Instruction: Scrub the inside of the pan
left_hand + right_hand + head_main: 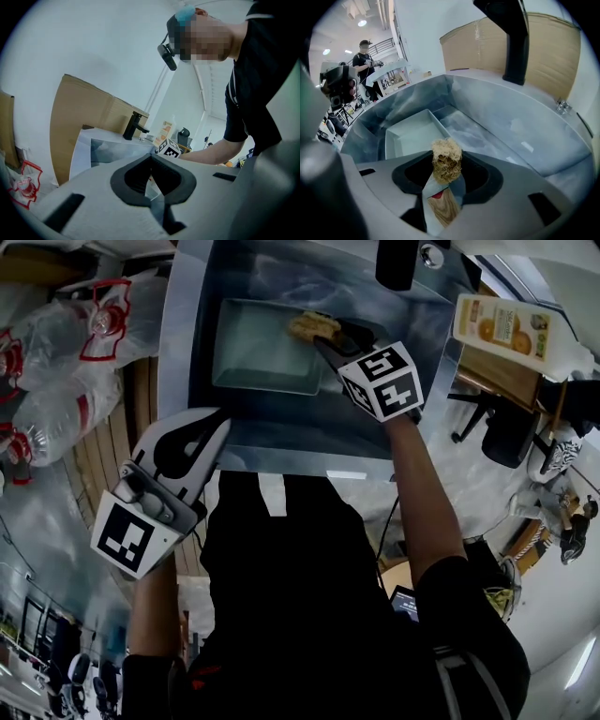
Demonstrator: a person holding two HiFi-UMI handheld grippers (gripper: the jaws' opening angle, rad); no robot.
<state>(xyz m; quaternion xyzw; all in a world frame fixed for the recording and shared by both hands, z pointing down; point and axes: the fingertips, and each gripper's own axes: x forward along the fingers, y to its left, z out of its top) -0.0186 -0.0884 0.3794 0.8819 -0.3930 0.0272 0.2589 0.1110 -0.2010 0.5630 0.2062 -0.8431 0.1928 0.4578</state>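
Observation:
A pale rectangular pan (267,357) lies in the steel sink (281,432); in the right gripper view the pan (410,136) is ahead and below the jaws. My right gripper (323,337) is shut on a tan fibrous scrubber (312,326) over the pan's right end; the scrubber (446,161) sticks up between the jaws of the right gripper (446,171). My left gripper (214,423) hangs outside the sink at its near left corner, shut and empty. In its own view the left gripper (151,158) points toward the sink (112,150), away from the pan.
A black faucet (396,263) stands at the sink's far side, faucet (513,42) above the basin. An orange juice carton (502,326) sits right of the sink. Wrapped plastic bottles (56,362) lie at the left. Cardboard (543,47) backs the sink. A person (365,61) stands far off.

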